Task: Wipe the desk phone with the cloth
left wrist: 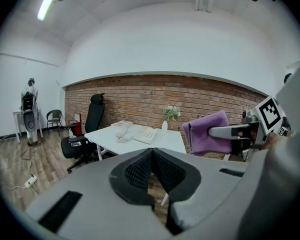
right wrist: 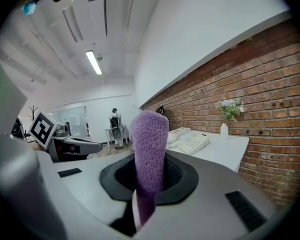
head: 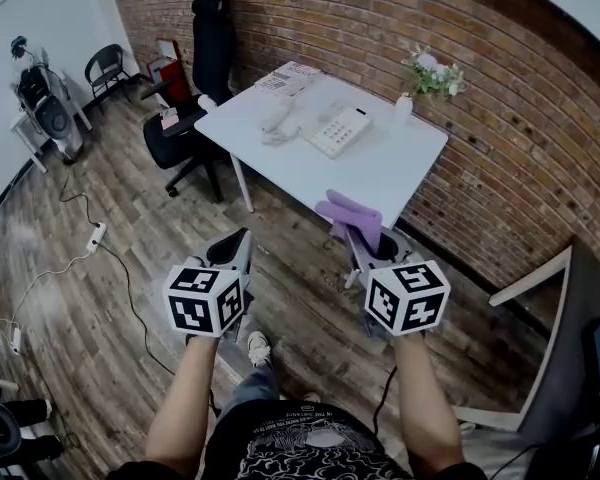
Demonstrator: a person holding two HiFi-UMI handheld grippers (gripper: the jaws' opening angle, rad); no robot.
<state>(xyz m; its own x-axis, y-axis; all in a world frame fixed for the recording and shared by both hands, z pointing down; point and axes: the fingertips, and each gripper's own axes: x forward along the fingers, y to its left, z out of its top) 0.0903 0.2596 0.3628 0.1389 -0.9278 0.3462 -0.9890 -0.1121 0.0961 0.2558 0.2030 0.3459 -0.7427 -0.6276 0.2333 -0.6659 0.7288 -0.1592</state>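
1. Head view: left gripper (head: pixel 242 240) and right gripper (head: pixel 353 233) are at lower centre, short of the white table (head: pixel 400 168). The desk phone (head: pixel 342 130) lies on the table, upper centre.
2. Left gripper view: jaws pressed together, nothing between them.
3. Right gripper view: jaws clamped on the purple cloth (right wrist: pixel 149 149), upright at frame centre.

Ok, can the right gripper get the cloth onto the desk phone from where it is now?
Probably not yet: the right gripper, shut on the cloth, hangs over the floor short of the table, and the desk phone lies farther in. Nothing blocks the way, though.
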